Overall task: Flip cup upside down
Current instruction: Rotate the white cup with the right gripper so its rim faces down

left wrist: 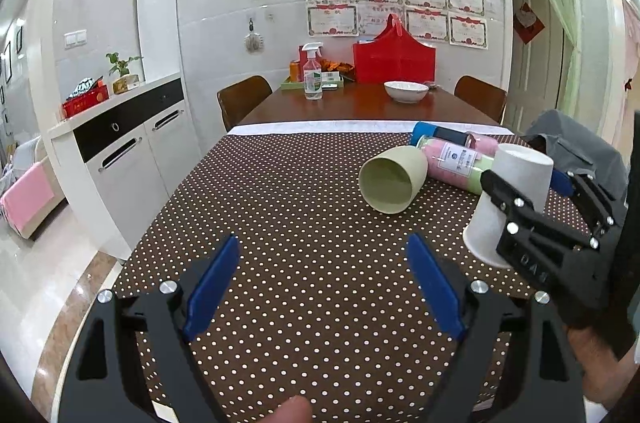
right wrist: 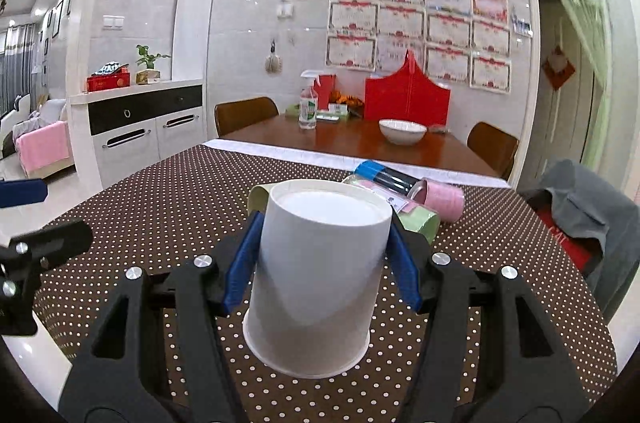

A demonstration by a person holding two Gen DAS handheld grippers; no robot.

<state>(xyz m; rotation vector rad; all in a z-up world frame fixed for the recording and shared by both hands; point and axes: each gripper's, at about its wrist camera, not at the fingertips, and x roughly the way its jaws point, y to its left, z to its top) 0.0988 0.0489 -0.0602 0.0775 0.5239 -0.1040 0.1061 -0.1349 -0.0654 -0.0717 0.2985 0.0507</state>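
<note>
1. Over dotted cloth: right gripper clamped on white cup, base up, rim down, pads on both side walls.
2. Rim looks near cloth; touching or just above, cannot tell.
3. Left gripper spread wide, holding nothing, low over cloth, well left of cup.
4. Judged step: set inverted cup down. Lower straight, keep rim level so whole rim lands at once, then ease pads apart without dragging the wall.
5. Paper wall likely soft; light squeeze only, else rim ovals and cup rocks.
6. Behind cup: green cup on its side, mouth toward camera, just beside pink-and-green tubes.
7. Landing spot looks bare; green cup close behind, so no forward drift.
8. Far end of table: bowl, spray bottle, red bag, well apart.
</note>
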